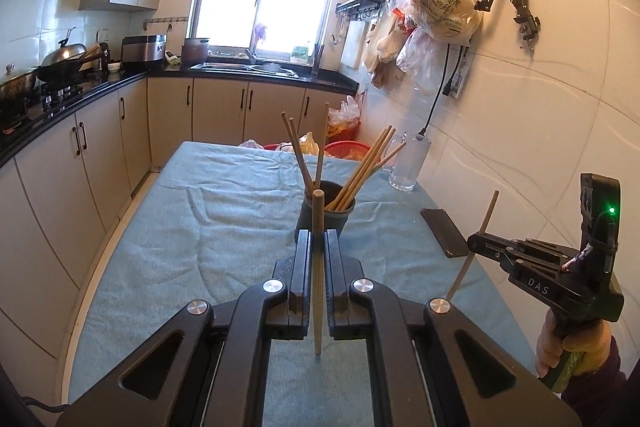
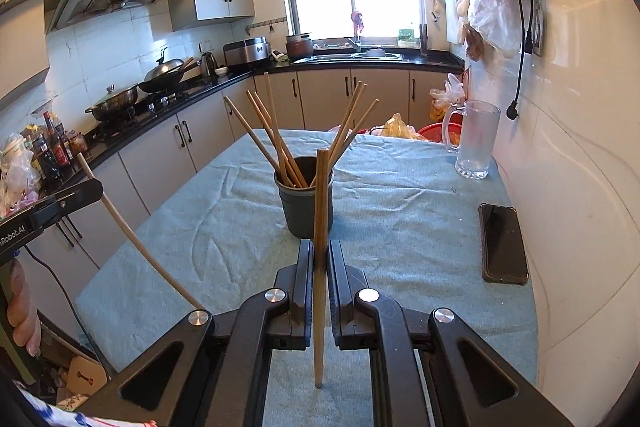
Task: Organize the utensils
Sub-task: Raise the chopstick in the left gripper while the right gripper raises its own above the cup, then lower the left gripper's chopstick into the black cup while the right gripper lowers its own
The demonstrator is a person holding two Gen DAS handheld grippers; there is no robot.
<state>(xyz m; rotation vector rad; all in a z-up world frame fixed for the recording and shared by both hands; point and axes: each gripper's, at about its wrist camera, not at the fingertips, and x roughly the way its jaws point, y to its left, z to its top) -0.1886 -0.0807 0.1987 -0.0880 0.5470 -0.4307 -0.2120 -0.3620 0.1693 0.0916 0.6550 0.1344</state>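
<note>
Left tool (image 1: 318,243): fingers drawn together and clamped on a single wooden chopstick (image 1: 318,267). The stick is held near upright between the pads, upper end standing above the fingertips, lower end hanging below them over the cloth. In the right wrist view the same tool (image 2: 86,193) is seen at the left edge, its chopstick (image 2: 132,239) slanting down toward the bench.

Bench (image 1: 224,227): covered by a rumpled pale blue-green cloth (image 2: 400,219).

Centre: a dark round holder cup (image 1: 326,215) stands upright on the cloth, just ahead of both tools. A bunch of chopsticks (image 1: 360,171) is stood in it, fanned out, some leaning left, some right.

Right tool (image 2: 320,255): fingers closed on a second chopstick (image 2: 320,267), also held near upright, its top level with the cup's rim in the picture. From the left wrist view this tool (image 1: 474,241) is seen at the right, with its stick (image 1: 478,243) crossing the tip at a slant.

Right of the cup: a dark phone (image 2: 504,243) lies flat on the cloth near the tiled wall. Further back, a clear glass mug (image 2: 476,139) stands upright, well apart from the cup.
</note>
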